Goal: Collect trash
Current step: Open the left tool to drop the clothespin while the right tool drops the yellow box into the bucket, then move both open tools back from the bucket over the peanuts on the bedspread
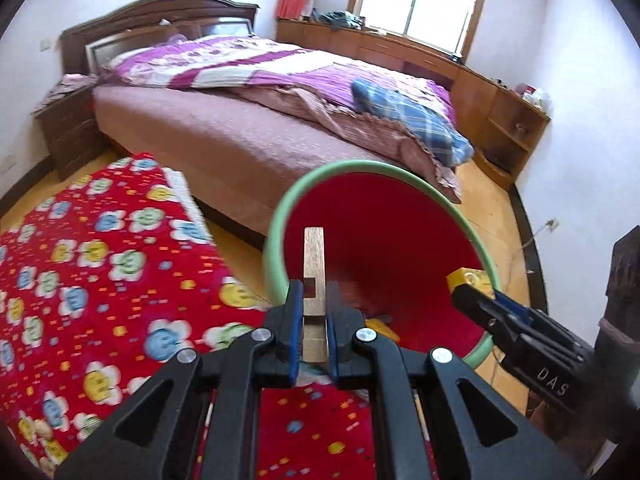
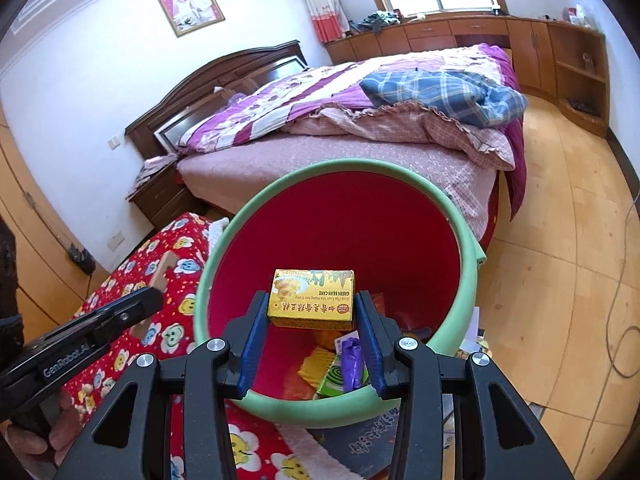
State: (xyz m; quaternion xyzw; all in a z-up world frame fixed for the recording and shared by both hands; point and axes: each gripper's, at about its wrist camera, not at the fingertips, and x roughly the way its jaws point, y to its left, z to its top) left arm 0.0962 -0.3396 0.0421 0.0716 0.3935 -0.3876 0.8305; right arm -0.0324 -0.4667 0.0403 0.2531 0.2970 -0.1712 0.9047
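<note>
A red bin with a green rim (image 1: 280,208) (image 2: 208,264) stands on the floor beside the bed. My left gripper (image 1: 314,292) is shut on a notched wooden block (image 1: 315,256), held over the bin's near edge. My right gripper (image 2: 312,304) is shut on a yellow green bean cake box (image 2: 312,298), held above the bin's opening. The box (image 1: 468,280) and right gripper also show at the right of the left wrist view. The left gripper (image 2: 154,292) and its block (image 2: 164,270) show at the left of the right wrist view. Several wrappers (image 2: 340,368) lie inside the bin.
A red flowered mat (image 1: 100,264) (image 2: 160,320) covers the floor left of the bin. A bed (image 1: 224,128) (image 2: 360,152) with purple bedding stands behind it. A nightstand (image 2: 160,196) and wooden cabinets (image 2: 560,52) line the walls. A cable (image 2: 624,320) lies on the wooden floor.
</note>
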